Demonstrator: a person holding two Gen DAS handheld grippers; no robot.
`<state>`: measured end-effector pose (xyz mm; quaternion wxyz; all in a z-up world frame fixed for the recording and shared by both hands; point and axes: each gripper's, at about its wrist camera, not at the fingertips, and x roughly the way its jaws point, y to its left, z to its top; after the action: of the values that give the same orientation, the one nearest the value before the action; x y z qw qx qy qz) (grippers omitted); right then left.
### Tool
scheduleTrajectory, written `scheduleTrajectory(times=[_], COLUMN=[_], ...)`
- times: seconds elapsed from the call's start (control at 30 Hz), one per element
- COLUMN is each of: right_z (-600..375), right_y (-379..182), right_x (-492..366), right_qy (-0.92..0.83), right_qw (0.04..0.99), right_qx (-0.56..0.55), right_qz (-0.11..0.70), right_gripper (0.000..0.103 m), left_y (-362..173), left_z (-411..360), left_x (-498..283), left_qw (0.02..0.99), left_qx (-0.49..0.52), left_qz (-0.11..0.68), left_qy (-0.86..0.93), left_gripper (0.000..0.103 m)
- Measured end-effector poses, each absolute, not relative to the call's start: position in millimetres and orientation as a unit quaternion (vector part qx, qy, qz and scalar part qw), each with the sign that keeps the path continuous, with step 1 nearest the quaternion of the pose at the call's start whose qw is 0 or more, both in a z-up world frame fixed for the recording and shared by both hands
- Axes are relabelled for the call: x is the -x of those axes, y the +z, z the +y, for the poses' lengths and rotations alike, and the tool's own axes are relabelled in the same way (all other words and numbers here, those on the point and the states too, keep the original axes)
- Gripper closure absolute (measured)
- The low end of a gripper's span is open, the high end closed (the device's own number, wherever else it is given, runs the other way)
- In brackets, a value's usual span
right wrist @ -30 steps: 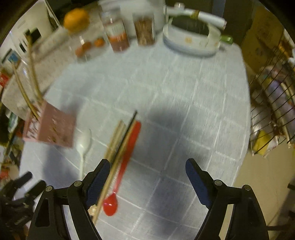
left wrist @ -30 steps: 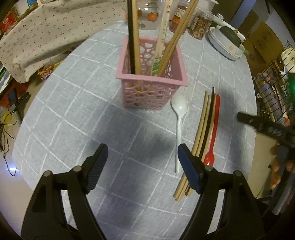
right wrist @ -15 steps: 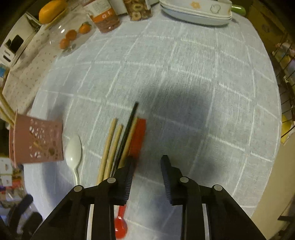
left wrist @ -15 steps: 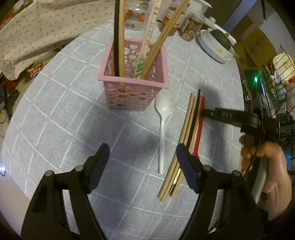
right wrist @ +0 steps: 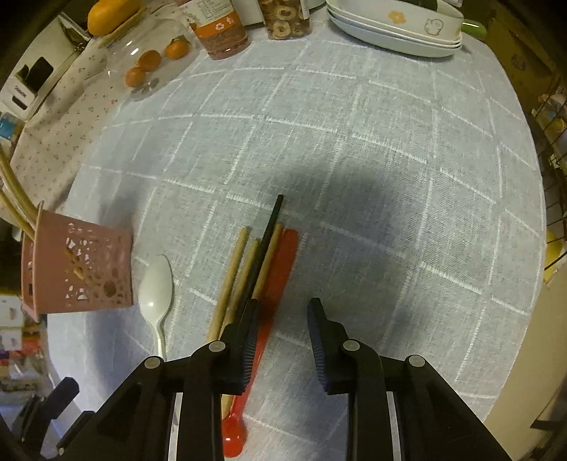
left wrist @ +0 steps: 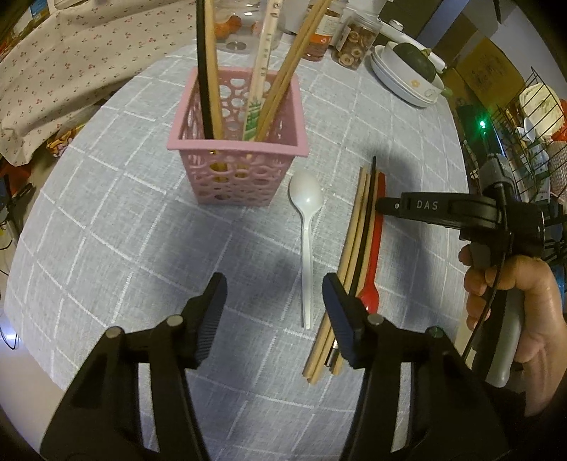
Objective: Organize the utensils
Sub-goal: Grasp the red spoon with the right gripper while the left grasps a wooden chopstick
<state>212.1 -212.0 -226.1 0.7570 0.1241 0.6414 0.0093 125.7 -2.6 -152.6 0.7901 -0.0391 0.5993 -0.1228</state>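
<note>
A pink perforated basket [left wrist: 244, 170] [right wrist: 76, 273] stands on the grey checked tablecloth with several chopsticks upright in it. Beside it lie a white plastic spoon [left wrist: 306, 227] [right wrist: 155, 294], a bundle of wooden and black chopsticks [left wrist: 356, 248] [right wrist: 248, 262] and a red spoon [left wrist: 375, 255] [right wrist: 280, 269]. My left gripper [left wrist: 273, 312] is open and empty, hovering above the cloth near the white spoon's handle. My right gripper [right wrist: 281, 340] is open and low, its left finger touching the chopstick bundle and red spoon; it also shows in the left wrist view [left wrist: 384, 205].
Stacked white dishes [right wrist: 397, 32] [left wrist: 407, 78], jars [right wrist: 221, 32] and a clear container with oranges [right wrist: 152, 64] line the far edge. A floral cloth [left wrist: 71, 71] lies at the left. A wire rack [left wrist: 531, 117] stands beyond the table's right edge.
My right gripper came down onto the red spoon and chopsticks, narrowed, then opened somewhat wider. My left gripper drifted slightly; the utensils have not moved.
</note>
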Motion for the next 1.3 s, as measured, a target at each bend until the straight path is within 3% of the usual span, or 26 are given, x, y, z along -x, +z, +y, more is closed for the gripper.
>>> scheduleTrajectory(times=[0.27,0.33,0.63,0.9,1.3], right_z=[-202.5,-200.6,-223.2,-262.5,-289.0], right_y=[-226.2,-228.8,-231.0,-212.7,-206.2], right_x=[-214.5,-213.3,-197.3,-181.3,-169.8], right_qy=[0.015,0.017,0.033,0.053,0.084], right_qw=[0.757,0.75,0.741,0.751,0.747], right_qx=[-0.099,-0.082,-0.073,-0.101,-0.12], right_qz=[0.645,0.657,0.667,0.651,0.649], right_gripper=[0.077,0.085,0.099,0.1,0.1], left_y=[-153.6,-153.6,-155.9,-172.1,-205.8], left_z=[-7.8,-9.5,-35.8,-83.5,-107.2], left_x=[-125.0,-124.3,-123.1,-136.9,-175.4], left_qw=[0.791,0.79,0.782,0.791,0.8], left_qx=[0.03,0.029,0.018,-0.019,0.003], left_qz=[0.598,0.599,0.599,0.58,0.578], left_qy=[-0.124,-0.127,-0.172,-0.194,-0.16], left_gripper=[0.047,0.054,0.078,0.09,0.094])
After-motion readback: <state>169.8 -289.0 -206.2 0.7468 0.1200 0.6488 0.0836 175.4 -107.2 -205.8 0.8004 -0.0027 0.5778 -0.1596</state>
